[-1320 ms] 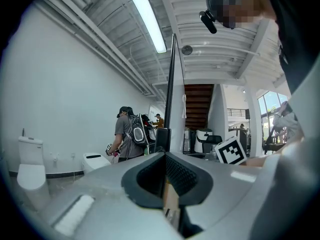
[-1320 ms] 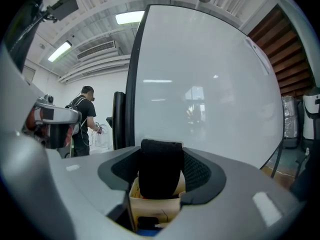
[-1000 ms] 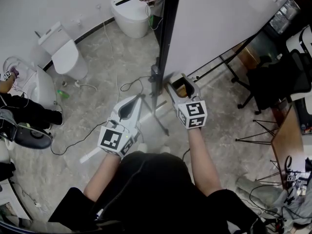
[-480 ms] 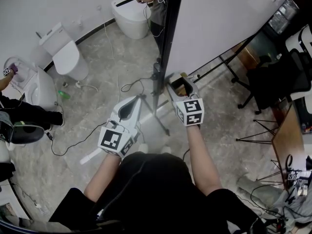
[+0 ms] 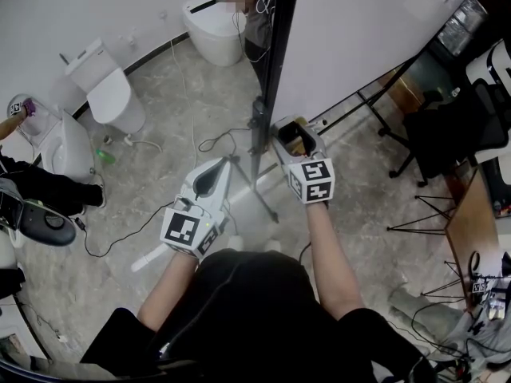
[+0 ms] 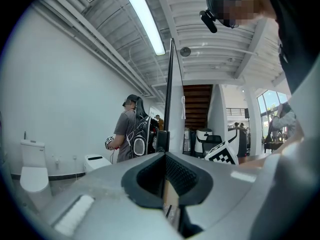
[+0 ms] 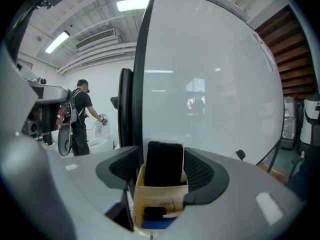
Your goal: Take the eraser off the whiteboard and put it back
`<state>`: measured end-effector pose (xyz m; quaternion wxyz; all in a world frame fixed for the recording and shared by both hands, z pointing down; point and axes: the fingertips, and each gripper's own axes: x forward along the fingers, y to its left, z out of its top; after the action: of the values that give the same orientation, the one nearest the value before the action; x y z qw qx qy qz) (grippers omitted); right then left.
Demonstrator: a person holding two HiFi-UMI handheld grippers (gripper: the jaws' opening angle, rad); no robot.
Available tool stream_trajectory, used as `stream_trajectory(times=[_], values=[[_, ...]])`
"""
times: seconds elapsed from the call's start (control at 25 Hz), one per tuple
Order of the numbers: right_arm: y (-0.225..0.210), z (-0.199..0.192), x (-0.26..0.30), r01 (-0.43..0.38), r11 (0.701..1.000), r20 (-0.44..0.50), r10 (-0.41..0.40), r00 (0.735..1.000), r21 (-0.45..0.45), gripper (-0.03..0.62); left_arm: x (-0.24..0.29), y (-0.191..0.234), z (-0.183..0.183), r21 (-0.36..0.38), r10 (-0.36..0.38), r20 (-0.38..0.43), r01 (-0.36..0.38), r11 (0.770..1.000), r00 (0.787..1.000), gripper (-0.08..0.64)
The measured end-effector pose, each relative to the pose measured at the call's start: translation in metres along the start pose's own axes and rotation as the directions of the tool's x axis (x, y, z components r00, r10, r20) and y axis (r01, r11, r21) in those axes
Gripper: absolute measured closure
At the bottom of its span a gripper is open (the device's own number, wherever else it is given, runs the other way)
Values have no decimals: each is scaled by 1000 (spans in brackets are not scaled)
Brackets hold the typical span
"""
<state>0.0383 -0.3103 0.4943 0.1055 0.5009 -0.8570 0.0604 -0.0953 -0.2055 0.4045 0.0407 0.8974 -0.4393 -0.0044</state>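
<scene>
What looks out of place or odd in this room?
A toilet and a second toilet stand on the open floor near the whiteboard, odd for a workspace. Loose cables trail across the floor, a possible trip risk.

Eraser (image 7: 163,163) btwn R tongs (image 7: 162,167), whiteboard (image 7: 210,84) behind

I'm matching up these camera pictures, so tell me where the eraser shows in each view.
Head view: eraser at centre, between the right gripper's jaws, which have just been opening.
Left gripper view: not in it.
Right gripper view: lower centre, between the jaws.
Shared landmark: the whiteboard's black edge, in all three.
</scene>
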Motion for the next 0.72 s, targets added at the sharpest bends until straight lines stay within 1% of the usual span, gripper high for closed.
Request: stream_trajectory(times=[0.16,0.32,0.36,0.4,0.48,0.72], values=[[0,6,-9,5,1000,23,-5,1000,3,299,-1,-2,0,-1,-7,7,7,1000,1000,555],[4,17,-24,-17,1000,62,15,998,18,302,1,-10,0,2,-30,7,30,1000,1000,555],[4,19,-28,-18,1000,73,17,997,17,313,1,-12,0,4,-37,7,37,999,999,555],[5,21,-33,-18,1000,84,16,996,16,338,2,-14,0,4,-42,8,42,999,999,555],[5,26,-44,-16,1000,109,13,994,21,413,3,-18,1,6,-52,8,51,999,999,555],[8,48,-90,-7,999,186,1,983,33,554,5,-24,8,18,-73,17,73,997,997,555]])
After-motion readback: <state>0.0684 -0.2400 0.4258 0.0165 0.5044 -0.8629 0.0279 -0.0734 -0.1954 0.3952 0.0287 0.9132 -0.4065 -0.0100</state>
